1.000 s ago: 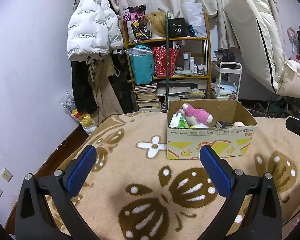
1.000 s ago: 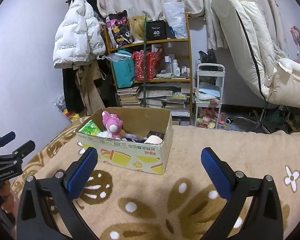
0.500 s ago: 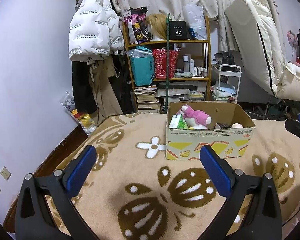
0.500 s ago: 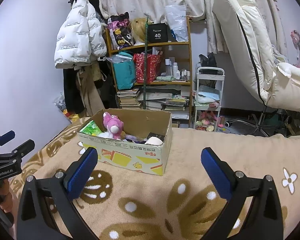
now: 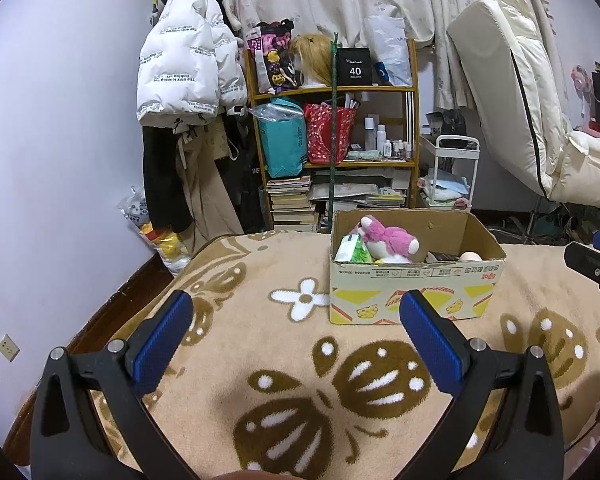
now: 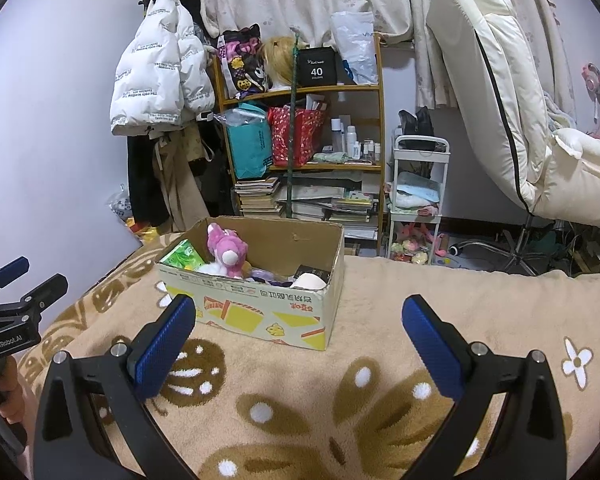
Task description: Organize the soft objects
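A cardboard box (image 5: 416, 292) stands on the beige patterned blanket (image 5: 260, 320); it also shows in the right wrist view (image 6: 260, 312). Inside it lie a pink plush toy (image 5: 388, 238), also in the right wrist view (image 6: 226, 248), a green packet (image 5: 350, 250) and a pale round item (image 5: 471, 256). My left gripper (image 5: 296, 340) is open and empty above the blanket, short of the box. My right gripper (image 6: 300, 340) is open and empty, in front of the box. Each gripper shows at the edge of the other's view.
Beyond the blanket stand a wooden shelf (image 5: 332, 152) with bags and books, hanging coats (image 5: 188, 80), a small white trolley (image 6: 418, 196) and a white reclined chair (image 6: 520, 112). A wall runs along the left.
Both grippers have drawn back a little from the box and risen slightly; the box looks smaller and farther. Both stay open.
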Demonstrator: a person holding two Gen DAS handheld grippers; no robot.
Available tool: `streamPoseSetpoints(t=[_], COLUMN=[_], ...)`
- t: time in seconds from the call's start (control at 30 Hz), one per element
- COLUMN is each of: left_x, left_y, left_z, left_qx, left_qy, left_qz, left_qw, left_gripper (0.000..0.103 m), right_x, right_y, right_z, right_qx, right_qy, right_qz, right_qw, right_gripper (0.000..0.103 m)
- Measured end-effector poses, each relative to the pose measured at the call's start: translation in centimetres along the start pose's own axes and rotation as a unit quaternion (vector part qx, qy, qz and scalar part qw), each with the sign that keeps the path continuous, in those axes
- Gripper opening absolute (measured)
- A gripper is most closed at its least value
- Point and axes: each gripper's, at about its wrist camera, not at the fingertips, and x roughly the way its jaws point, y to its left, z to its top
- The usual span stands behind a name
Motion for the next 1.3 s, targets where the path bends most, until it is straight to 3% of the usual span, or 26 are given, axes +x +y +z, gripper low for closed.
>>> streamPoseSetpoints(t=[1.3], left_x=[0.66], left_y=[-0.68], left_z=[-0.27], left_qx=[0.0], left_qy=[0.005], left_qz=[-0.004], left_qw=[1.0], left_gripper=[0.102], right_x=[-0.1], right_y=[-0.52], right_z=[0.17], right_qx=[-0.004], right_qy=[0.003], right_qz=[0.001], right_qw=[1.0], right_gripper=[0.103])
